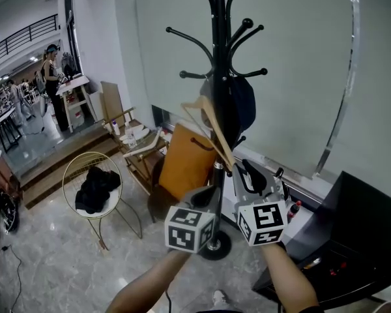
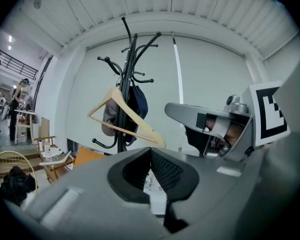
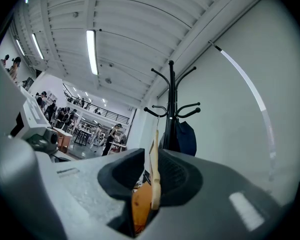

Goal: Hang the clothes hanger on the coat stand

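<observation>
The black coat stand [image 1: 217, 57] rises in the middle of the head view, with a dark blue cap [image 1: 242, 102] on one of its pegs. A wooden clothes hanger [image 1: 213, 128] is held up tilted against the pole. Its lower end sits between the jaws of my right gripper [image 1: 244, 172], which is shut on it. In the right gripper view the hanger [image 3: 154, 171] stands edge-on between the pads, and its wire hook reaches up beside the stand [image 3: 170, 109]. I cannot tell whether the hook rests on a peg. My left gripper [image 1: 212, 186] is just left of it, shut and holding nothing.
An orange paper bag [image 1: 186, 162] leans behind the stand's base. A gold wire basket [image 1: 94, 186] with black cloth and a wooden chair [image 1: 142, 147] stand to the left. A black desk [image 1: 352, 240] is at the right. People stand far off at the left.
</observation>
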The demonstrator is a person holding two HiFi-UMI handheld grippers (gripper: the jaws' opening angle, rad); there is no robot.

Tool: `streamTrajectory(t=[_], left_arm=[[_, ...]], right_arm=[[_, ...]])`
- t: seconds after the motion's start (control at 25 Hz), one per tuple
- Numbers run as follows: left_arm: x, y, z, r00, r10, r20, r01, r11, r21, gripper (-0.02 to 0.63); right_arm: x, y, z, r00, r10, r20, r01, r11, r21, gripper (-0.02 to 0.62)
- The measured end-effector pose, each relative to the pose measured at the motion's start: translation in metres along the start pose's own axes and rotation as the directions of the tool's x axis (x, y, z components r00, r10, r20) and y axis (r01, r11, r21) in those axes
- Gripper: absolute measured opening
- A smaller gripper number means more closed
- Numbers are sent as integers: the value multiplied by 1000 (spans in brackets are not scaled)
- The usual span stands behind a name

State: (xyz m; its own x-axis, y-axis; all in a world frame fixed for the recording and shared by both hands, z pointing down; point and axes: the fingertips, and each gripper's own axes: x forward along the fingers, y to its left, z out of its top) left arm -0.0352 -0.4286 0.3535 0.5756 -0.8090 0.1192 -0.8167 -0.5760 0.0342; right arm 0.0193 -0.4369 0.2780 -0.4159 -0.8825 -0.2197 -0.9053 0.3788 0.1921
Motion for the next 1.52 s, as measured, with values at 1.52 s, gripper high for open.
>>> streamTrajectory(t=[1.52], left_arm=[[-106, 2, -17, 998, 54, 11, -54, 998, -24, 5]], right_arm=[[-67, 117, -15, 989, 82, -124, -69, 992, 103, 11]])
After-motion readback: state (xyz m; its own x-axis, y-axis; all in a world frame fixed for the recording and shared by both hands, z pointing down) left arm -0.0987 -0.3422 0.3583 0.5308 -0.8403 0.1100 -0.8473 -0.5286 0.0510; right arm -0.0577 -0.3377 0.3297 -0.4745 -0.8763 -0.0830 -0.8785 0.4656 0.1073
